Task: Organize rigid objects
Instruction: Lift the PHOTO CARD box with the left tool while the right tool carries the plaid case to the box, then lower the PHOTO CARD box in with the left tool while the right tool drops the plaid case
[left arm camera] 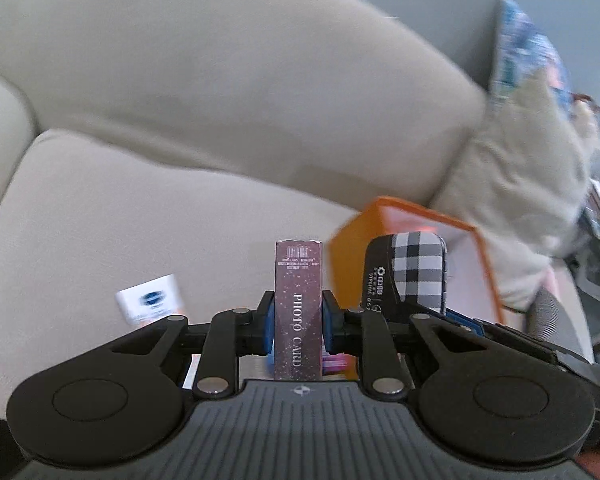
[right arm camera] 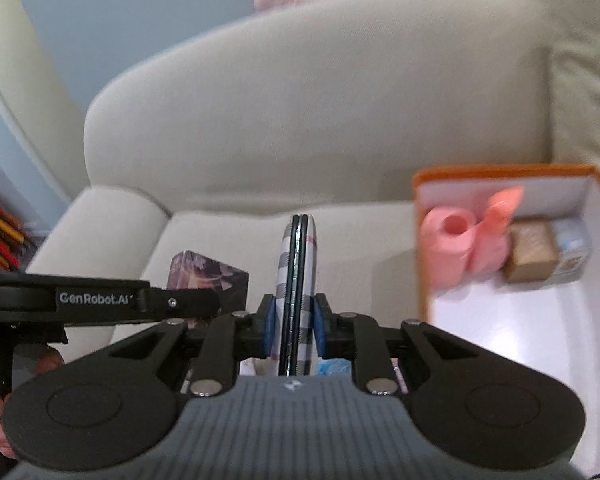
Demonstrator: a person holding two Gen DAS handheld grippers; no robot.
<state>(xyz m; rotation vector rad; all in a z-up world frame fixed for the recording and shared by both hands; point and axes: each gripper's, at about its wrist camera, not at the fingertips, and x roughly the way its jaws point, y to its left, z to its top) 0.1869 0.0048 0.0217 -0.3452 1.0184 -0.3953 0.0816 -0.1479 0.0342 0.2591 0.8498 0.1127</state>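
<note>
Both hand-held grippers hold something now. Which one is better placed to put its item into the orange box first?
Probably the right hand-held gripper. Its checkered case sits just beside the orange box, whose opening faces it. The left, holding the photo card box, is farther off.

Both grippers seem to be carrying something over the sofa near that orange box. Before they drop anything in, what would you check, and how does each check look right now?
1. Left gripper has a firm hold on the photo card box: ok, pads press both sides.
2. Right gripper holds the checkered case: ok, clamped edge-on, upright.
3. Orange box is open on top: ok.
4. Free room inside: ok, bare white floor in front of the pink roll and brown box.
5. Grippers clear of each other: cannot tell, they are close together.
6. White tube left on the sofa: not ok, not yet put away.
</note>
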